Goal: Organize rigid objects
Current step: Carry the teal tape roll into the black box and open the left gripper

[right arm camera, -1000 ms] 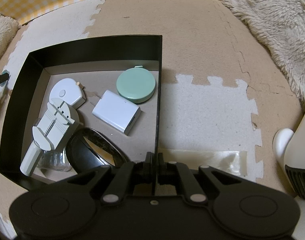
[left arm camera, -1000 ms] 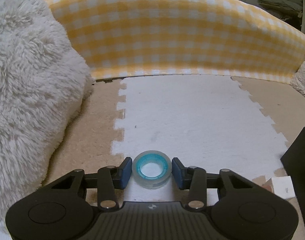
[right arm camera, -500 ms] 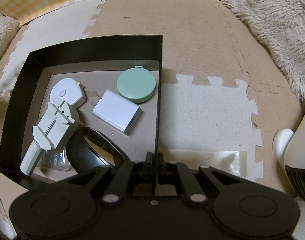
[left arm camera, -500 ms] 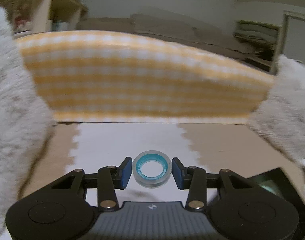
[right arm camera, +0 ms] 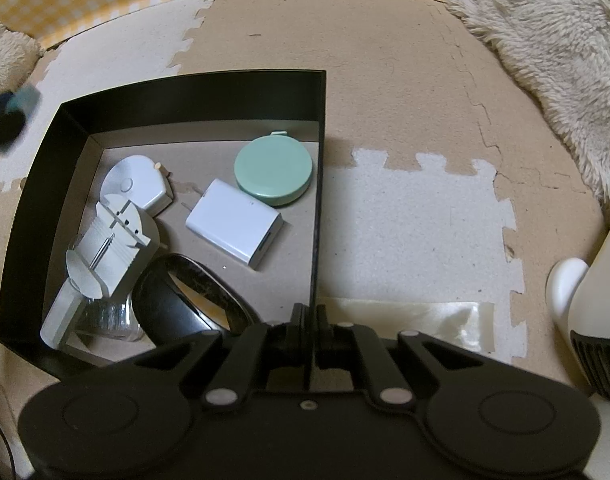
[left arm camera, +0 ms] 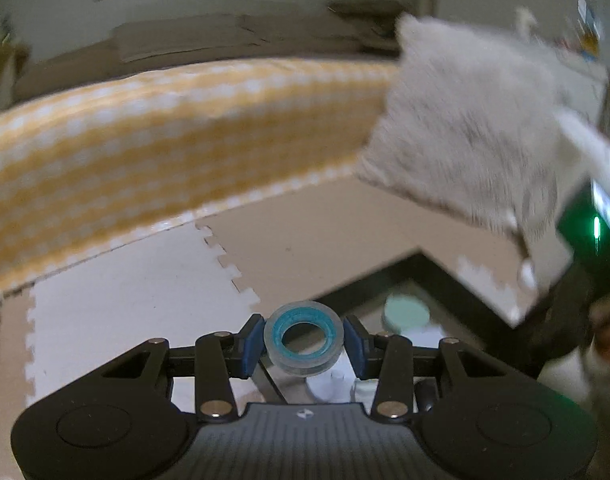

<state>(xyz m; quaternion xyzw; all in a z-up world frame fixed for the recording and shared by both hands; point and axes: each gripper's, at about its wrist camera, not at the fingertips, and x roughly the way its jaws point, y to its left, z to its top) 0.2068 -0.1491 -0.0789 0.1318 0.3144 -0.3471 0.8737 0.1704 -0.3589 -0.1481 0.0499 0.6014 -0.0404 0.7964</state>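
Note:
A clear tape roll with a blue core (left arm camera: 303, 338) hangs above the floor mat, pinched between the blue pads of my left gripper (left arm camera: 303, 340). Just beyond it lies the black open box (left arm camera: 437, 276). In the right wrist view my right gripper (right arm camera: 311, 320) is shut on the box's thin right wall (right arm camera: 320, 200). Inside the box lie a mint round case (right arm camera: 273, 170), a white charger (right arm camera: 235, 228), a white round device (right arm camera: 139, 184), a white clamp tool (right arm camera: 109, 248), a black glossy object (right arm camera: 185, 300) and a clear glass piece (right arm camera: 105, 316). A blurred dark shape (right arm camera: 9, 112) enters at the far left.
A yellow checked cushion wall (left arm camera: 145, 132) borders the beige and white puzzle mats (right arm camera: 405, 220). Fluffy beige blankets (right arm camera: 545, 40) lie at the right and far left. A white appliance (right arm camera: 585, 280) stands at the right edge. A shiny clear strip (right arm camera: 405, 316) lies beside the box.
My left gripper has risen and swung right with the tape roll, and the black box has come into its view. The right gripper and the box have not moved.

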